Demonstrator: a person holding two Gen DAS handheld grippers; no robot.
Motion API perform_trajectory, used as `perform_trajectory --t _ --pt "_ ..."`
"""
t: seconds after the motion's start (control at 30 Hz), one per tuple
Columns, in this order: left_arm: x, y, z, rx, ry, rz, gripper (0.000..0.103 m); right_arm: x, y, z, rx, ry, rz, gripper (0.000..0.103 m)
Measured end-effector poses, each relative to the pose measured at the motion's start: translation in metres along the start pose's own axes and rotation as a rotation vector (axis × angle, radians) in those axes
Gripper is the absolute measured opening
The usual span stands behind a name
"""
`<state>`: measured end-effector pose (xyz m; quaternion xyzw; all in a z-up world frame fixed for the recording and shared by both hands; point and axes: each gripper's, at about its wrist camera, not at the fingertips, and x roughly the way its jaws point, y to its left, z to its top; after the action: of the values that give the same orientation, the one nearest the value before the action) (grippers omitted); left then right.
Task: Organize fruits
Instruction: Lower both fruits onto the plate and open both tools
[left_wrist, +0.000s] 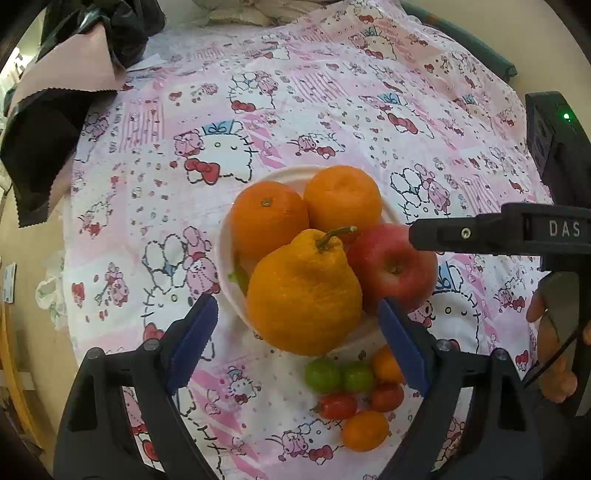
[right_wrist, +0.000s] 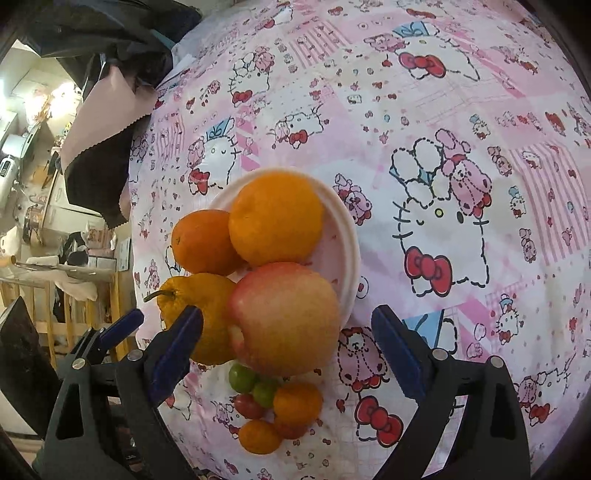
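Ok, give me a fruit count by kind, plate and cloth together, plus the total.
Round oranges on the plate: 2
Bumpy stemmed citrus: 1
Red apple: 1
Small green fruits on the cloth: 2
Small red tomatoes: 2
Small orange fruits: 2
Total: 10

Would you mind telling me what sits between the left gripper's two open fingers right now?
In the left wrist view, the bumpy stemmed orange fills the gap of the left gripper, untouched by either pad; the white plate lies beneath it.
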<state>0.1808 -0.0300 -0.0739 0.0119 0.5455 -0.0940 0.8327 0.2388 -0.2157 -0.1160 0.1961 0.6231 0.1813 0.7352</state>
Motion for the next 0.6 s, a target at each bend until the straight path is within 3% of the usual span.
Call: perform_trajectory --t 0.4,0.6 --pt "-0.031 0.024 -0.014 -0.107 -0.038 0.022 0.086 -0.028 -0.004 -0.013 0.015 -0.068 -0.003 0.095" --pt "-0.047 0.028 -0.03 -0.1 -0.055 0.044 0.086 -0.04 -0.002 -0.036 0.012 -0.091 0.007 0.095"
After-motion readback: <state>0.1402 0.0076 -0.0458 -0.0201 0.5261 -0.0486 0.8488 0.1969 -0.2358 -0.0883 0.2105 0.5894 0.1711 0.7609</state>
